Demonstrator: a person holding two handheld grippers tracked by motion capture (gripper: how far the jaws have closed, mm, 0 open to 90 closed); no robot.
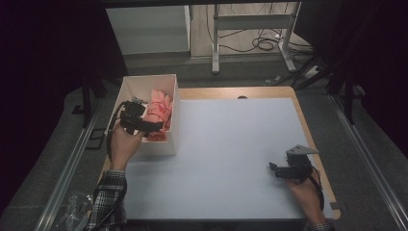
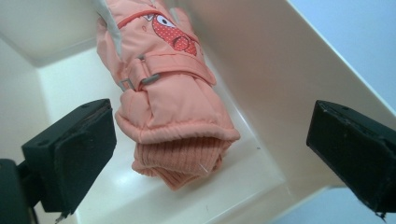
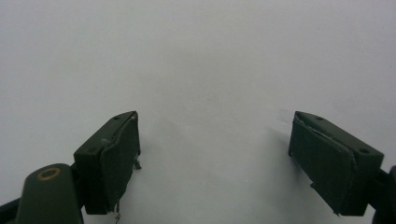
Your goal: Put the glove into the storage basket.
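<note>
Hovering my spread left claw (image 2: 205, 154) over the glove (image 2: 168, 93) in the box (image 2: 289, 93): soft, light, puffy, so I'd pinch its ribbed cuff (image 2: 180, 161).

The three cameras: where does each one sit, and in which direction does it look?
High view: above the person's side, facing forward and down on the table; both forearms, left gripper, right gripper.
Left gripper view: on that gripper, facing into the white box at the pink glove; open jaws.
Right gripper view: facing bare tabletop; open jaws.
Shared: high and left views show glove and box.
</note>
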